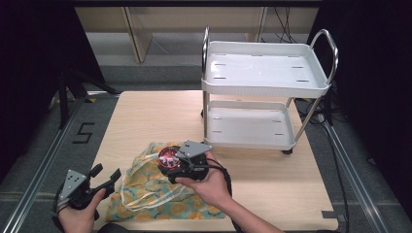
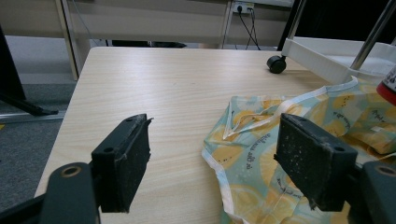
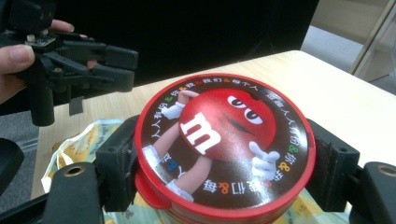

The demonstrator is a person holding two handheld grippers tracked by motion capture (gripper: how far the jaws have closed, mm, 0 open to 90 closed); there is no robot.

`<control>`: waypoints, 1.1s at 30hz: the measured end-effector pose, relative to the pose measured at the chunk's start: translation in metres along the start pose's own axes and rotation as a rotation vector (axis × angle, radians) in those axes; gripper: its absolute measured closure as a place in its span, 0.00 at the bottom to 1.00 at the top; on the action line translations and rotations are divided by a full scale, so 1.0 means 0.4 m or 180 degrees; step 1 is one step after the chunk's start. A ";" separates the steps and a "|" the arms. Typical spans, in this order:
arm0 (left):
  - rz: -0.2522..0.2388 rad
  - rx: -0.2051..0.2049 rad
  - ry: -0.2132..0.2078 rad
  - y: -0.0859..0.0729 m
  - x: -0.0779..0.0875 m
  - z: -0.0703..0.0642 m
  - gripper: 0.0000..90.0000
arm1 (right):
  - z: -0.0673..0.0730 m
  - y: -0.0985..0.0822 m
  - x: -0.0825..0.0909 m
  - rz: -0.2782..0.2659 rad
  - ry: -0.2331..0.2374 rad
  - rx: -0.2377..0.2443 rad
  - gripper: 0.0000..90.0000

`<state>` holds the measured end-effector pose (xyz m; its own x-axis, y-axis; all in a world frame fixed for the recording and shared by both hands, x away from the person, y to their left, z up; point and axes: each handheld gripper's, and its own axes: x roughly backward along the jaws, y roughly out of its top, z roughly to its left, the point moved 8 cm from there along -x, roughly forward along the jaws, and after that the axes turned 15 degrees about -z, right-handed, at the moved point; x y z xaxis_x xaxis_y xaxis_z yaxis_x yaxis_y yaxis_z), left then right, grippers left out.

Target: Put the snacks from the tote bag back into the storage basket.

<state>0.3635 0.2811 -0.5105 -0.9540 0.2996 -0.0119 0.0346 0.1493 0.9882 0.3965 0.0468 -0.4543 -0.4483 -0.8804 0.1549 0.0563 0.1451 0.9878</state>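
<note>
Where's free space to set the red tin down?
The right gripper is shut on the red tin above the lemon-print cloth. Bare patches: the table between the cloth and the far edge, left of the white cart; both cart shelves. Crowded: the cloth corner, near the open left gripper.

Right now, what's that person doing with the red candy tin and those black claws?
A person holds a claw in each hand at a wooden table. The right claw is clamped on a round red M&M's tin, held just above a lemon-print cloth bag. The left claw is open and holds nothing, near the bag's edge. A white two-shelf cart stands at the back of the table.
</note>
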 end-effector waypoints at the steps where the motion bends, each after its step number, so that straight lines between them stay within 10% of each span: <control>1: 0.0014 -0.0009 0.0003 0.000 0.001 -0.001 0.28 | -0.003 0.003 0.001 -0.0032 -0.0022 0.0004 0.30; 33: -0.0006 -0.0023 0.0048 0.004 0.005 0.003 0.28 | -0.066 0.001 0.078 -0.0052 -0.0235 -0.0021 0.30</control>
<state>0.3621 0.2829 -0.5089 -0.9584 0.2852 -0.0116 0.0305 0.1429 0.9893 0.4062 0.0075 -0.4486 -0.5137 -0.8469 0.1375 0.0542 0.1280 0.9903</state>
